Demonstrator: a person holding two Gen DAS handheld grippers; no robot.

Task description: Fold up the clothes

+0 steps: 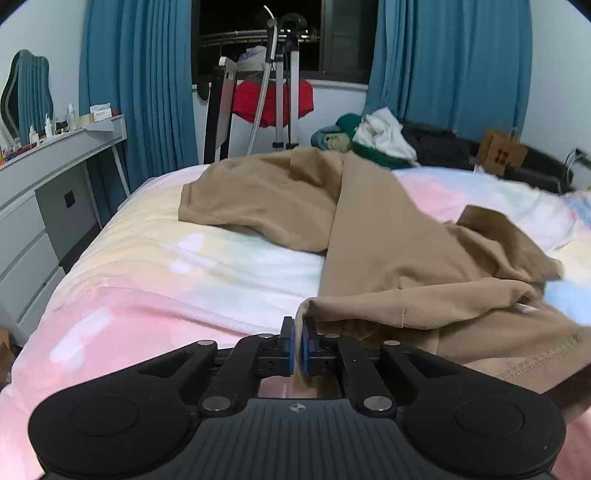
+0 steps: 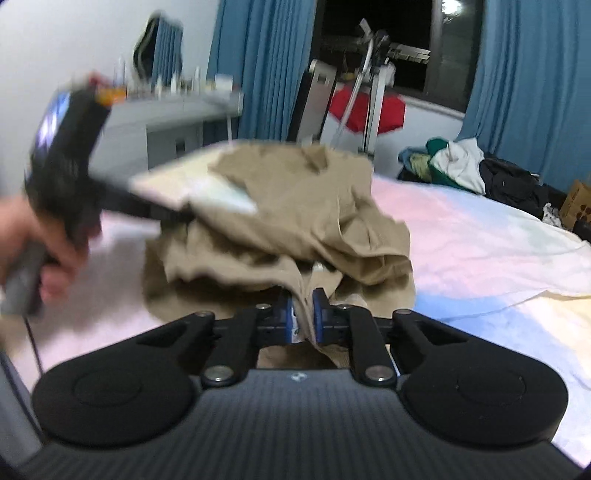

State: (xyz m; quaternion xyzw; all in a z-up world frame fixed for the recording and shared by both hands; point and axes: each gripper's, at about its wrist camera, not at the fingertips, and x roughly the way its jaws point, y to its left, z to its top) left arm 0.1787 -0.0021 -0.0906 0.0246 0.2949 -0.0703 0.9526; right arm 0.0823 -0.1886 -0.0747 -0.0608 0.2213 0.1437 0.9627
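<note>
Left gripper [image 1: 300, 334] pinching tan garment [image 1: 388, 236] edge, right gripper [image 2: 303, 308] pinching bunched cloth, garment heaped just ahead on bed [image 1: 166, 266]

both wrist views close over bed [image 1: 147, 258], facing window [image 1: 258, 37], sharing tan garment [image 1: 388, 236]

Brightness: even indoor light from overhead; the window [image 1: 258, 33] is black (night outside).
Shadows: soft and shallow, gathered under the folds of the tan garment [image 1: 388, 240] and at its near edge on the bed [image 1: 147, 295].
Glare: none strong; a pale sheen on the bed's pastel cover.
Blur, left wrist view: mostly sharp, with slight smearing at the garment's right edge.
Blur, right wrist view: heavy motion blur on the left gripper [image 2: 166, 210], the left hand [image 2: 44, 247] and the garment's lifted part.
Distortion: fisheye bending of the curtains [image 1: 136, 81] and the desk [image 1: 55, 147]; dark vignette in the corners.
</note>
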